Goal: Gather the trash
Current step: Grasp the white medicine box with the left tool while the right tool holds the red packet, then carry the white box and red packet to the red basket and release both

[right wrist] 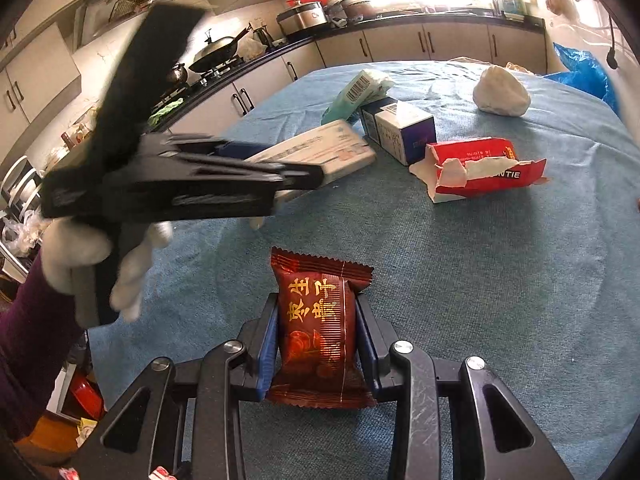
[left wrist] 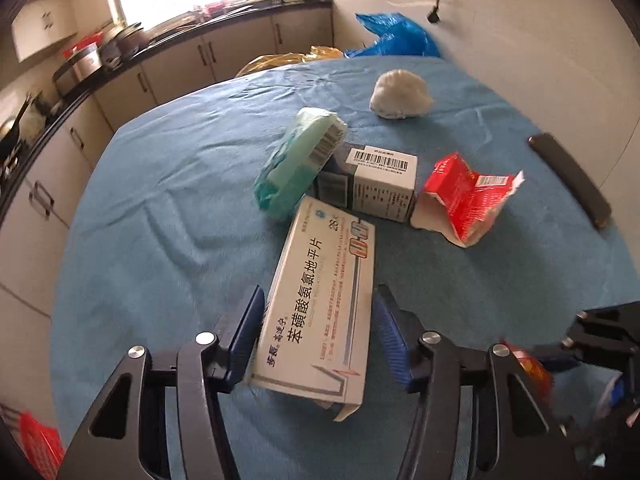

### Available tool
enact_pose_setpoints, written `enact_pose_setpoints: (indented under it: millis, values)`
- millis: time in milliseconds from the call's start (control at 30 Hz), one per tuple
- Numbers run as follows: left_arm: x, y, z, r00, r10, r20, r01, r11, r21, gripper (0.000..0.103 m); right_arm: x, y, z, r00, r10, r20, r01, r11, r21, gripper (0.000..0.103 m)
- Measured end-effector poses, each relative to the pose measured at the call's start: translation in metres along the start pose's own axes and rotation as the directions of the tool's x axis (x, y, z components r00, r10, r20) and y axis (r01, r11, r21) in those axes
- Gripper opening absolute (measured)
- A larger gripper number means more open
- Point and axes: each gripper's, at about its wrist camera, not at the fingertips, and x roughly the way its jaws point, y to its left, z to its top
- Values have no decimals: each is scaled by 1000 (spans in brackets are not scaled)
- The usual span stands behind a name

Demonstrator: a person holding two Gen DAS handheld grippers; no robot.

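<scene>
Blue terry cloth covers the table, creased and soft-looking. Going left to right in the left wrist view: a mint-green plastic-wrapped pack leans on a small grey-and-white carton, a long white medicine box lies between the left gripper's blue pads, which flank its sides with a sliver of gap visible on the right, so a firm hold cannot be told; further right sit a crumpled white paper wad, a torn red cardboard box and a flat black bar at the table edge. Only the right wrist view shows the right gripper pinching a glossy dark-red snack packet with crimped ends, and a white-gloved hand holding the left tool, whose black body blocks part of the medicine box. Kitchen cabinets line the back wall.
</scene>
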Motion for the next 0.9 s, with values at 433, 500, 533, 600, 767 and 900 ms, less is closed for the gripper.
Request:
enact_pose_setpoints:
  millis: [433,500,533,600,767,900]
  values:
    - [-66,34,-80,999,-19,30,22,993,-118,34,0,3,0,1000,-17,0,17,1000,-6,38]
    - [-69,37,-82,999,-2,40,7,993,-117,55,0,2,-1,1000,-11,1,11,1000,0,38]
    - [-70,37,-82,999,4,45,2,993,-119,59,0,0,0,1000,-8,2,8,1000,3,38]
    - [-69,38,-80,999,9,48,-4,993,-119,69,0,-1,0,1000,-6,3,6,1000,7,38]
    - [-49,32,-70,997,54,51,-49,994,-103,80,0,-1,0,1000,-3,3,3,1000,9,38]
    - [-28,26,-67,996,89,11,-88,993,-74,80,0,-4,0,1000,0,4,0,1000,15,38]
